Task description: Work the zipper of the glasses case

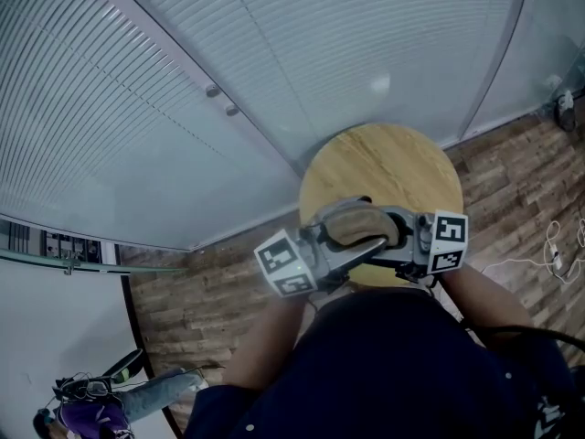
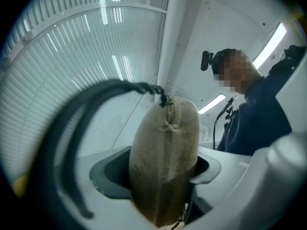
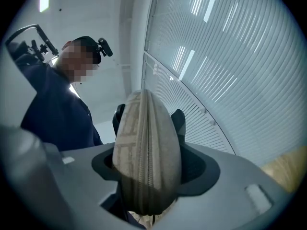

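I hold the case up in the air between both grippers, close to my chest and above the near edge of the round table; it touches nothing else. My right gripper is clenched on one end of the case, whose zipper runs straight down the middle of that gripper's view. My left gripper is released, its jaws spread wide with the other end of the case standing between them. In the left gripper view the zipper pull sits at the top of that end, and a dark cord loops from it across the left side, blocking much of the view. The case itself fills the centre of both gripper views. Behind the table stands a wall of blinds, with wood floor to either side and loose cables lying at my right. My dark shirt hides everything below the grippers.
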Demonstrator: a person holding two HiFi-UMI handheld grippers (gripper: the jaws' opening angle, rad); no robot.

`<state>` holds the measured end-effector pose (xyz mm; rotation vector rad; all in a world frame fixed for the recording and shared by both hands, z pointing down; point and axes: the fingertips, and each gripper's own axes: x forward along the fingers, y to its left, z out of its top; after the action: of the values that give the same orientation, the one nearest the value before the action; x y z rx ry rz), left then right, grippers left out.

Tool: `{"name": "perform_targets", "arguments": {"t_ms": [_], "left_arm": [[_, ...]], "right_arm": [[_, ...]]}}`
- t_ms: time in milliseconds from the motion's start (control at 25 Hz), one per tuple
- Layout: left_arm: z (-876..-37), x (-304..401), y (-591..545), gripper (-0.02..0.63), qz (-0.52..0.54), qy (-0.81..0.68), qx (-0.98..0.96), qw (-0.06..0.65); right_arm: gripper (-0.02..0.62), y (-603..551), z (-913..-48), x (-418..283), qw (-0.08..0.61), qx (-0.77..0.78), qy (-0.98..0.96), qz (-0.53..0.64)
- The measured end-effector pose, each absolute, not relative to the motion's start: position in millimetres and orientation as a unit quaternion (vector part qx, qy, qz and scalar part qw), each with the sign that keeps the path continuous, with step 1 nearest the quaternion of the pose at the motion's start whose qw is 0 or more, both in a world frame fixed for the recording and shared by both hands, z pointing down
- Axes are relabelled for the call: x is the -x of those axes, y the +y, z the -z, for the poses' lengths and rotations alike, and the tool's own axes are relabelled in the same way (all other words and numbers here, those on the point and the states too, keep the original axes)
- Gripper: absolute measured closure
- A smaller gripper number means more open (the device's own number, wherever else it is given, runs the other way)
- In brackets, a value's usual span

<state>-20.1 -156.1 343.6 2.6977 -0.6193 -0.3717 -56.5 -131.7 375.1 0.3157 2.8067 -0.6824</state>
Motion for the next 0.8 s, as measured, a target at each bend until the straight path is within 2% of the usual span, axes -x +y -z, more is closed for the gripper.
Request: {"name": "perform_targets", "arguments": {"t_ms": [280, 440, 800], "left_arm": [[-347, 26, -156, 0.296, 0.110, -0.223, -0.955, 0.163], [-355, 48, -164, 0.296, 0.103, -0.258, -0.945, 0.175], [-411, 85, -168, 0.296, -0.072, -0.292, -0.939, 0.164]], "right_arm": [[0.295, -129, -379, 67, 0.112, -0.110, 0.957, 0.245], [0.281, -140, -395, 61, 0.076, -0.078, 0.963, 0.248], [0.284, -187, -379, 28, 0.073, 0.007, 0.967, 0.243]]}}
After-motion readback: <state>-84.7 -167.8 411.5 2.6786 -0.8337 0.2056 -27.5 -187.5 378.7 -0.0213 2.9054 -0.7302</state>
